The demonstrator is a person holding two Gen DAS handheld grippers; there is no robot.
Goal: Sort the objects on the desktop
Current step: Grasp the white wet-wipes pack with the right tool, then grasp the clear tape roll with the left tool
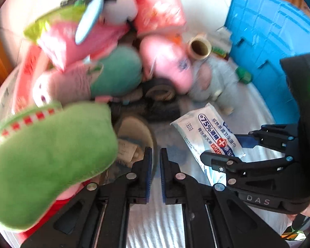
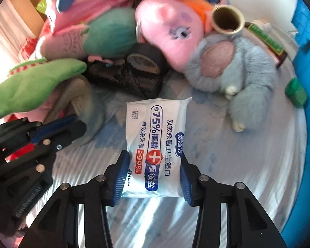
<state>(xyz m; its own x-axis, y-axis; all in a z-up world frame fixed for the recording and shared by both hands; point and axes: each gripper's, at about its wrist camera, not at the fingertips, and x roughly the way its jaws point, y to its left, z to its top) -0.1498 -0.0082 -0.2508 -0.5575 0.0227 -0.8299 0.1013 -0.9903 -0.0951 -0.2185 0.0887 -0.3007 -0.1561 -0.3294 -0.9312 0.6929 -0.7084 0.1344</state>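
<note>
Wipes packet (image 2: 155, 150) lies flat on the striped sheet (image 2: 248, 165), pinched at its sides between the right gripper (image 2: 153, 177) fingers; slick film could buckle or slip on lifting, while the left gripper (image 1: 155, 173) fingers are pressed together, empty.

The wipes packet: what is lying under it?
Under the wipes packet only the pale striped cloth shows, around its edges. Whatever the packet itself covers cannot be seen.

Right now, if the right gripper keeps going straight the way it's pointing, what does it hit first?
The wet wipes pack. It already lies between the right gripper jaws, flat on the striped sheet, so going on would press into the pack, then the sheet beneath.
</note>
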